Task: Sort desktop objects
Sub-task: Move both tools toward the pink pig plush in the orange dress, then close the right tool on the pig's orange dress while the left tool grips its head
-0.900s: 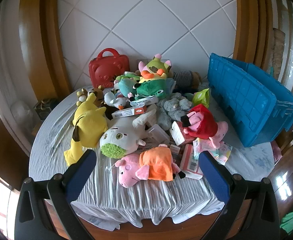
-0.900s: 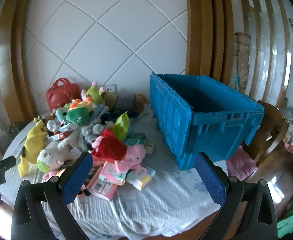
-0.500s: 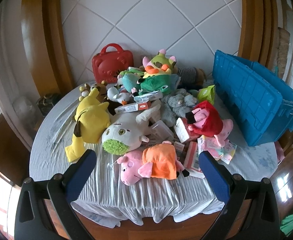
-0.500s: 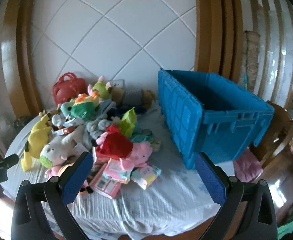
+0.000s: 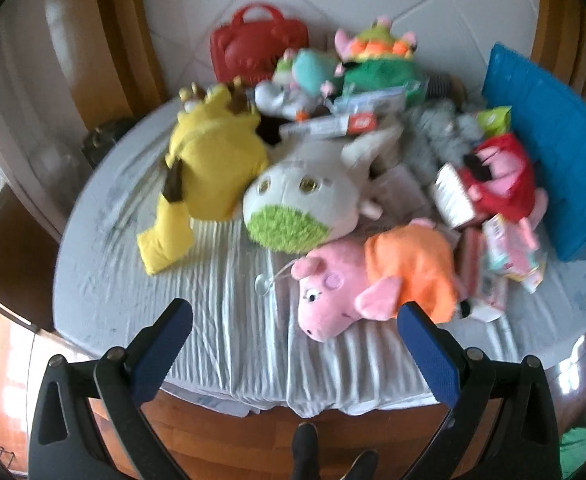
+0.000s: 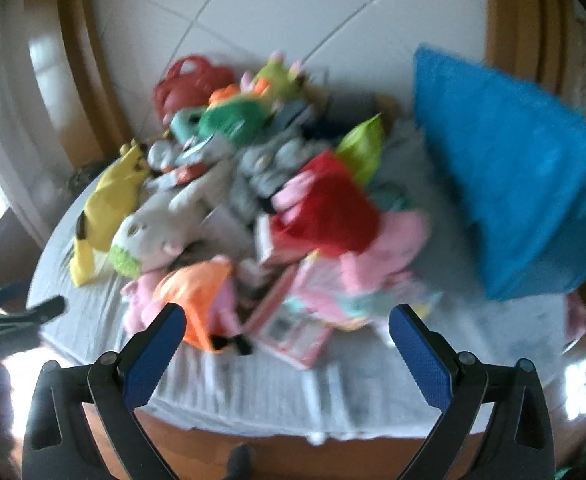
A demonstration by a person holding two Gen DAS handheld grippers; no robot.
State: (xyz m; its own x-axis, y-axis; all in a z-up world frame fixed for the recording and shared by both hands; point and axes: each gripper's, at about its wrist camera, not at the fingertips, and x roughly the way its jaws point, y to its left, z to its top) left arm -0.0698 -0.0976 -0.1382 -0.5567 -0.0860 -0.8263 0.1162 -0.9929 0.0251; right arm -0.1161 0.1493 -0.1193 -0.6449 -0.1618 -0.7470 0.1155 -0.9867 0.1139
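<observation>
Both tools wide open, left tool [image 5: 295,322] nr pig plush [image 5: 377,276] (no contact), right tool [image 6: 285,320] empty

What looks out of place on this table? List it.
Nothing is damaged or spilled. The soft toys lie in a loose heap beside the blue crate: the pink pig in orange on its side, the yellow plush sprawled, boxed packets wedged among them. Both claws are open.

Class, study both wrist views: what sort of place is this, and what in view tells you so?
Probably a room in a home. A round table under a wrinkled white cloth holds a heap of children's plush toys, such as the pink pig, beside a blue storage crate, with wood trim and a white tiled wall behind.
</observation>
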